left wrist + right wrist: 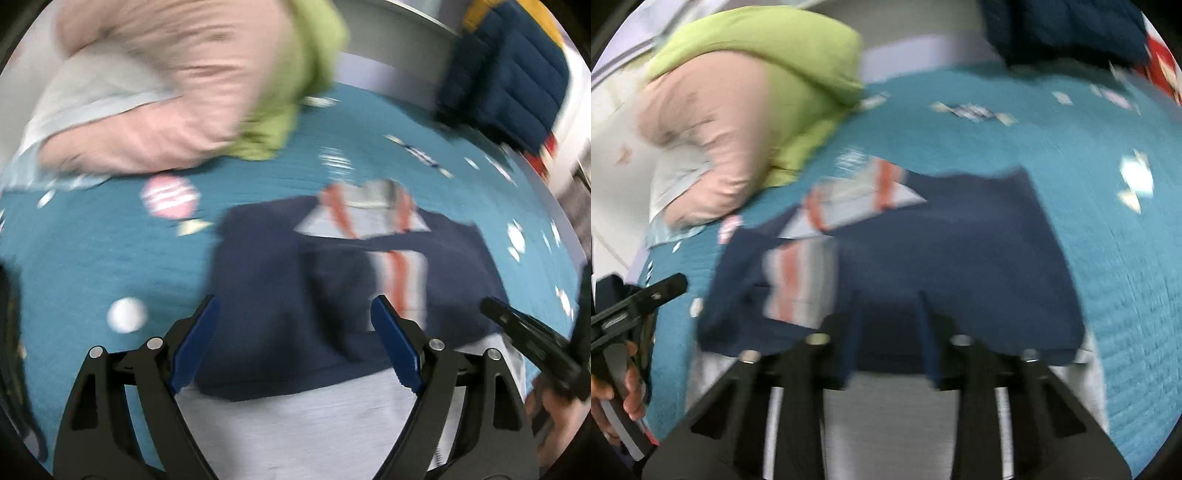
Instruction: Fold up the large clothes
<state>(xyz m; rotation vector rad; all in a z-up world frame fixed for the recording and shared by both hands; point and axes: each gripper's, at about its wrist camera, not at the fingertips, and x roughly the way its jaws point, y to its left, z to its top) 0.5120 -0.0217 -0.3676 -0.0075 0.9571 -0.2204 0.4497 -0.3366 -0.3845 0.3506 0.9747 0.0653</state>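
While lying flat on the teal bed cover (92, 258), looks soft, light and floppy: a navy and grey top (277, 295) with orange stripes (400, 273) down the middle. Not stiff at all, so sure to droop and bunch if lifted from one spot. Not slippery either; knit cloth, a bit fuzzy. Best pinched at the near hem or at a corner, one side for each gripper, then lifted and laid over together. Grey part nearest, navy part folded across it, neck end farthest away.

Left gripper (295, 301) wide open, blue pads above the navy cloth, holding nothing. Right gripper (889, 295) low over the same top, fingers close together; too blurry to tell if pinching cloth or not.

Behind, a puffy heap of pink clothes (166, 92) and green clothes (295, 92).
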